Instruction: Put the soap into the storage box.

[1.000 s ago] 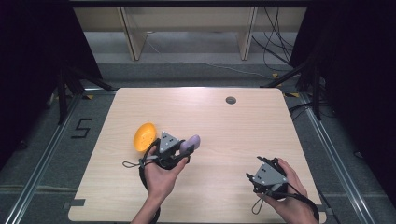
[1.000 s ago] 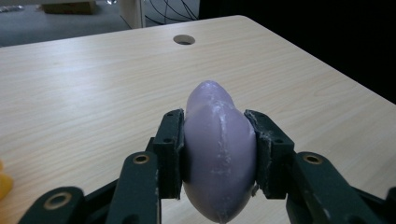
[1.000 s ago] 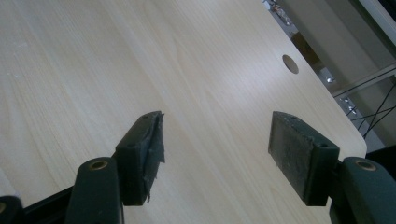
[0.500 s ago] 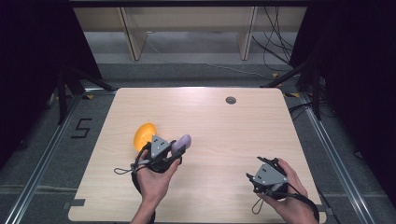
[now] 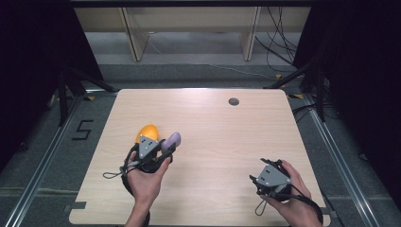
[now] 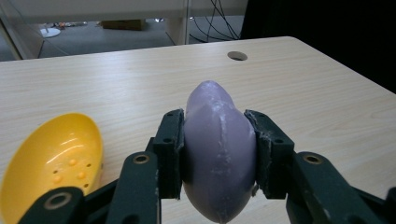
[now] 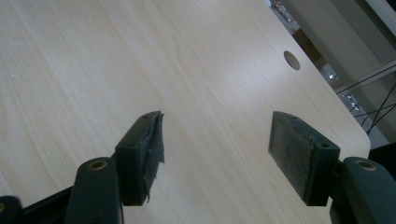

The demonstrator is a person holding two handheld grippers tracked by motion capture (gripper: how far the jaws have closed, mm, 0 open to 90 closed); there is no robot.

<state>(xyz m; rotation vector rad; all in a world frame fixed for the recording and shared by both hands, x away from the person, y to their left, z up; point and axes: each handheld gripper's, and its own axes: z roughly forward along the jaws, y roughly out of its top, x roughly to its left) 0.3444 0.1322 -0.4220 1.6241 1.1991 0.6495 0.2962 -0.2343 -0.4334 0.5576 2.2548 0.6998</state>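
Jaws of the left gripper (image 5: 165, 147) (image 6: 218, 154) are clamped on a smooth lilac oval bar, perhaps soap (image 5: 170, 142) (image 6: 218, 149), each black pad pressed flat against one of its sides, and the bar is lifted off the pale wood-grain table (image 5: 227, 127) (image 6: 303, 88) (image 7: 93, 60). Just beside it, on the left of the tabletop, lies a glossy yellow oval plastic dish (image 5: 146, 132) (image 6: 56, 156) with small raised bumps inside. The right gripper (image 5: 265, 182) (image 7: 217, 154) is held low over the table's near right part, well apart from the other, its jaws spread wide with bare wood between them. A round cable hole (image 5: 233, 101) (image 6: 237, 56) (image 7: 292, 60) sits near the far edge. On the grey floor to the table's left, a marking reads "5" (image 5: 83, 129). No lettering is legible on the bar or dish.
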